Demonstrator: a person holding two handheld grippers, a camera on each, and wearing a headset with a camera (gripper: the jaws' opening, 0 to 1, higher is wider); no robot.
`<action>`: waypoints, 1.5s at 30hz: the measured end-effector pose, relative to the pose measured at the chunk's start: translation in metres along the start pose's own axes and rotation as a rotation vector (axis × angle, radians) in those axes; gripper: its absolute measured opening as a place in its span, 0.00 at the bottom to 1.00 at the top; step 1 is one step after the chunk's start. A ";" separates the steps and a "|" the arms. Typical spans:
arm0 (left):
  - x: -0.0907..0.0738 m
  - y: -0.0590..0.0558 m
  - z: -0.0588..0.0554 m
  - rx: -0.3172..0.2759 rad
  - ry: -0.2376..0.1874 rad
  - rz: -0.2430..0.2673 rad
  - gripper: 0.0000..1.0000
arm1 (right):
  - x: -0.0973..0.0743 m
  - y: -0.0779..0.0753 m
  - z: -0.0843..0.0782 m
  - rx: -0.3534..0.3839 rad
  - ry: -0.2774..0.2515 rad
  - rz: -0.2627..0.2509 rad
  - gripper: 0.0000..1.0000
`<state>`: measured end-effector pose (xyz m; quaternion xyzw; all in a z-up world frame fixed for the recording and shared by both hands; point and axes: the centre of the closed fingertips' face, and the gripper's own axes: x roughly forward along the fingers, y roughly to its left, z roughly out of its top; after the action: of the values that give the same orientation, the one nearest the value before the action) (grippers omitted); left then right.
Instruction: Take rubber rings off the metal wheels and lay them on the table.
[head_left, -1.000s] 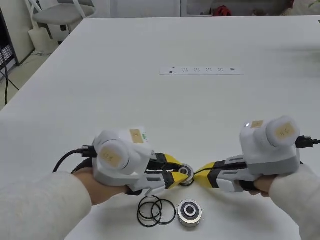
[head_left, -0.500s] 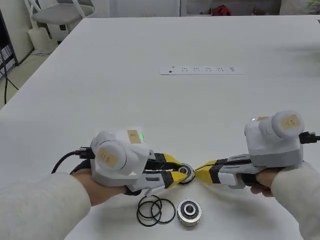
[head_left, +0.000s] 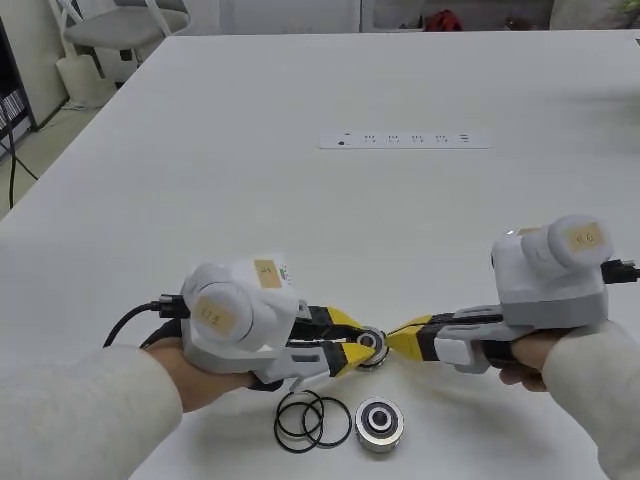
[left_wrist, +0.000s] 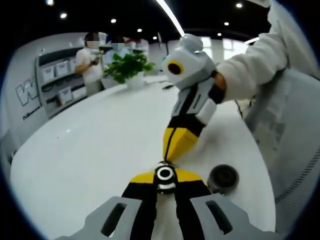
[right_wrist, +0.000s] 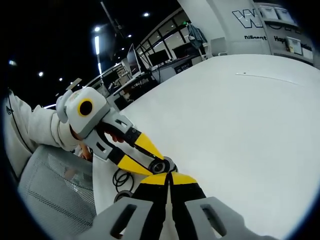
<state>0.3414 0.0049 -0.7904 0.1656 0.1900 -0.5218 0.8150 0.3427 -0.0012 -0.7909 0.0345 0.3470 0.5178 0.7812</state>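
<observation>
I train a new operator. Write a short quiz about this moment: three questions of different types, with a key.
1. True or false: the left tool grips a metal wheel between its jaws.
2. Where do the loose rubber rings lie? A) in a tray; B) on the table beside a second metal wheel; C) in a box.
3. Fill in: the right tool has its jaws ____ (open or shut).
Key: 1 true; 2 B; 3 shut.

chair (head_left: 125, 25) cropped, held wheel (head_left: 368, 343) partly hidden
</observation>
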 end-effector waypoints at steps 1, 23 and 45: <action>0.000 0.000 0.000 0.001 0.000 0.000 0.13 | 0.000 0.000 0.000 0.000 0.001 0.000 0.00; -0.001 0.001 0.000 0.005 -0.001 0.000 0.13 | 0.003 0.006 0.004 -0.034 0.012 0.002 0.00; -0.001 0.000 0.000 -0.006 -0.009 0.005 0.13 | 0.003 0.009 0.005 -0.063 0.015 0.008 0.00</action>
<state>0.3412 0.0055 -0.7904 0.1616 0.1875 -0.5198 0.8177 0.3397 0.0073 -0.7850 0.0075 0.3361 0.5317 0.7774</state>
